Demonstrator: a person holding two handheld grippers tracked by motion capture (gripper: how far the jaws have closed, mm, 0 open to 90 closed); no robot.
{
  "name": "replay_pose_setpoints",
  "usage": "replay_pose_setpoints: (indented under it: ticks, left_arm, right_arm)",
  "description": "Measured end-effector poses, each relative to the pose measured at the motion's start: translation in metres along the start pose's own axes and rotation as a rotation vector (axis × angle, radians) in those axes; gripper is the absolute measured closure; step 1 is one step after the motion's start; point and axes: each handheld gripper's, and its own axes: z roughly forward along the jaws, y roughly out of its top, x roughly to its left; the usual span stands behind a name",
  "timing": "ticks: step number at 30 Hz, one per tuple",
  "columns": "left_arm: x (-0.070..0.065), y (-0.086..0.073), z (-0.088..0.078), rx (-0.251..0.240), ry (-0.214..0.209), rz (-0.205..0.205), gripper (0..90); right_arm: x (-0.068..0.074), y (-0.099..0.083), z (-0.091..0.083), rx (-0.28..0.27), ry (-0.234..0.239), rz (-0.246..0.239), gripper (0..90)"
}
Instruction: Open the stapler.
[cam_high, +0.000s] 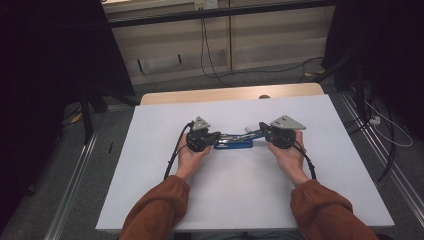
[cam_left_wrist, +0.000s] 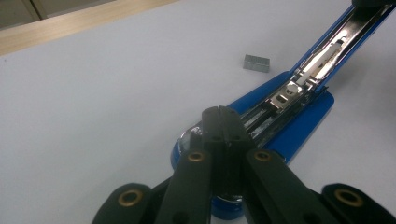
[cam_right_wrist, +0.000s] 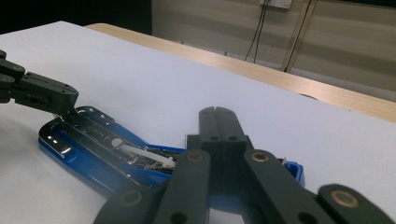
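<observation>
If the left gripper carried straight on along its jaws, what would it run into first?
The left gripper, jaws shut, points along the open blue stapler. It already sits over the stapler's rounded end, so it would likely meet the metal staple channel first; contact now is unclear.

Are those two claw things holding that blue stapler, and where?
Both grippers are shut, empty. The left gripper presses on the open stapler at its front end; the right gripper sits over its hinge end.

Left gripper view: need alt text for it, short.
The left gripper's shut black jaws rest on the front end of an opened blue stapler lying on a white table, its metal staple channel exposed. A small grey block of staples lies on the table just beyond the stapler.
</observation>
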Motion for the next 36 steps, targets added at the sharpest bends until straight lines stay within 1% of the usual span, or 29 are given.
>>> replay_pose_setpoints:
  ticks: [2,6,9,11,16,21,27,29,33,35,36]
  left_arm:
    - [0.000,0.000,0.000,0.001,0.002,0.005,90.0]
    - [0.000,0.000,0.000,0.002,-0.003,-0.002,90.0]
    - [0.001,0.000,0.000,0.000,-0.005,-0.003,90.0]
    - [0.000,0.000,0.000,0.002,-0.002,0.000,90.0]
    - [0.000,0.000,0.000,0.001,-0.001,0.000,90.0]
    - [0.000,0.000,0.000,0.002,-0.001,-0.001,90.0]
    - [0.000,0.000,0.000,-0.001,-0.003,-0.001,90.0]
    - [0.001,0.000,0.000,-0.003,0.003,0.010,90.0]
    - [0.000,-0.001,0.000,-0.006,-0.002,0.001,90.0]
    - [0.001,0.000,0.000,-0.004,0.000,0.007,90.0]
    - [0.000,0.000,0.000,-0.007,-0.003,0.003,90.0]
  right_arm:
    - [0.000,0.000,0.000,0.002,0.001,0.001,90.0]
    - [-0.002,-0.003,0.000,0.005,0.004,0.008,90.0]
    - [-0.002,-0.004,0.001,0.012,0.003,-0.005,90.0]
    - [-0.003,-0.005,0.000,0.015,0.007,-0.003,90.0]
    - [-0.008,-0.009,-0.002,0.027,-0.004,-0.003,90.0]
    - [-0.013,-0.014,-0.003,0.046,-0.015,0.008,90.0]
    - [-0.012,-0.015,-0.002,0.057,-0.007,0.013,90.0]
    - [-0.012,-0.016,-0.001,0.064,-0.006,0.016,90.0]
    - [-0.013,-0.016,-0.001,0.066,-0.001,0.016,90.0]
    - [-0.013,-0.016,0.000,0.068,0.000,0.015,90.0]
    - [-0.013,-0.017,0.000,0.068,-0.001,0.015,90.0]
